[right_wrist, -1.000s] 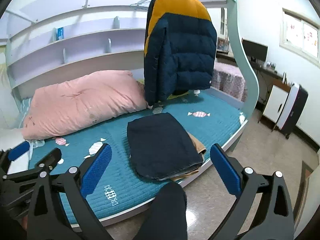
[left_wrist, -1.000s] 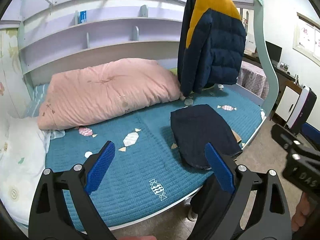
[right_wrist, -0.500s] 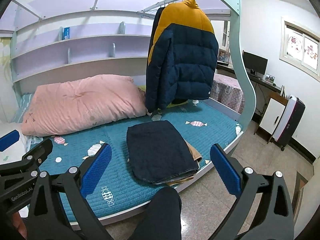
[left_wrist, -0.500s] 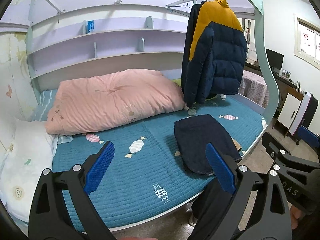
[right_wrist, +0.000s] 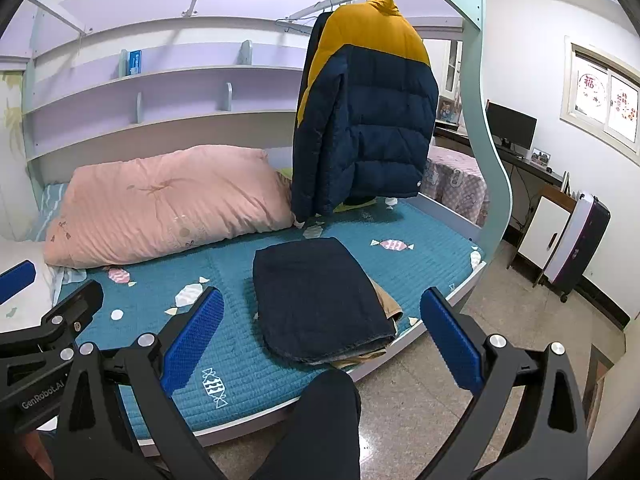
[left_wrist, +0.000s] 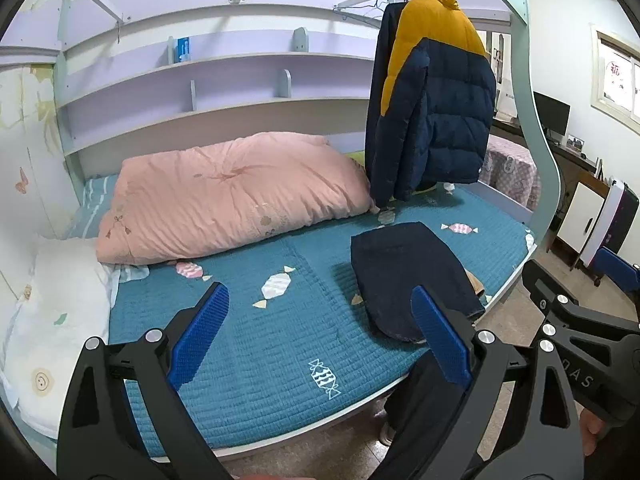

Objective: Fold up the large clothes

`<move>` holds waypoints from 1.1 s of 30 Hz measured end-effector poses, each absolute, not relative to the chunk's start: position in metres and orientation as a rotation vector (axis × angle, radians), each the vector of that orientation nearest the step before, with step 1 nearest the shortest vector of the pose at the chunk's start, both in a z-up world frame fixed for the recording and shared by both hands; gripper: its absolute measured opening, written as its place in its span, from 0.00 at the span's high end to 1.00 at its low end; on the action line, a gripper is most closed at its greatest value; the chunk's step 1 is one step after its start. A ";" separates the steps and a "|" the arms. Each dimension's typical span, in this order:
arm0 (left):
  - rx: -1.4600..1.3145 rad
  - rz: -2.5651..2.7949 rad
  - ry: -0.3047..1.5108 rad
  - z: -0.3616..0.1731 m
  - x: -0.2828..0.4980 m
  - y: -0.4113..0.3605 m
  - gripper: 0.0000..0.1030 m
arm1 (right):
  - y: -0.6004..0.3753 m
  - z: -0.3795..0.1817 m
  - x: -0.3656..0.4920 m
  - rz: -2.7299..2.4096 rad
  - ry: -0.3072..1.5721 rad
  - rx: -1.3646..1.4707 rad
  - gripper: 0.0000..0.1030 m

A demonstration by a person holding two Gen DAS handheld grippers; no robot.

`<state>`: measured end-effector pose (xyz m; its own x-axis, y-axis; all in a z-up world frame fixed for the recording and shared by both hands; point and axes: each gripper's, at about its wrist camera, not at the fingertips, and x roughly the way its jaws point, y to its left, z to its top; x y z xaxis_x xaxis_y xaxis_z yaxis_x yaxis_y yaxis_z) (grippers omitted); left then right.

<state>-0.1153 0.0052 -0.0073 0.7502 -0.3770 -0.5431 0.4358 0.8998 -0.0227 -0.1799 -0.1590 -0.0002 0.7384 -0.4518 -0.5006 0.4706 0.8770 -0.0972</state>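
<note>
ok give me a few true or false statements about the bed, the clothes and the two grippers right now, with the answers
1. Both the left gripper and the right gripper are open and hold nothing. True.
2. The navy and yellow puffer jacket lies flat on the bed. False: it hangs from a rail above the blue mattress.
3. A folded dark garment lies near the mattress's front edge. True.
4. The dark garment rests directly on the mattress, nothing under it. False: tan fabric shows beneath it.
5. The pink duvet covers the folded dark garment. False: it lies apart, toward the back of the bed.
</note>
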 end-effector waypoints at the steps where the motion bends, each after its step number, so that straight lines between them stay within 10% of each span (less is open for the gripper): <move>1: 0.110 -0.445 0.570 -0.008 -0.115 0.005 0.10 | -0.159 0.000 -0.179 -0.507 0.543 0.035 0.07; 33: 0.117 -0.462 0.643 -0.020 -0.102 0.002 0.09 | -0.166 -0.011 -0.166 -0.507 0.613 0.013 0.07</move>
<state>-0.1016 0.0024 -0.0197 0.7028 -0.3785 -0.6023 0.4500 0.8923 -0.0357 -0.1659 -0.1664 -0.0111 0.6997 -0.4518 -0.5535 0.4594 0.8778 -0.1358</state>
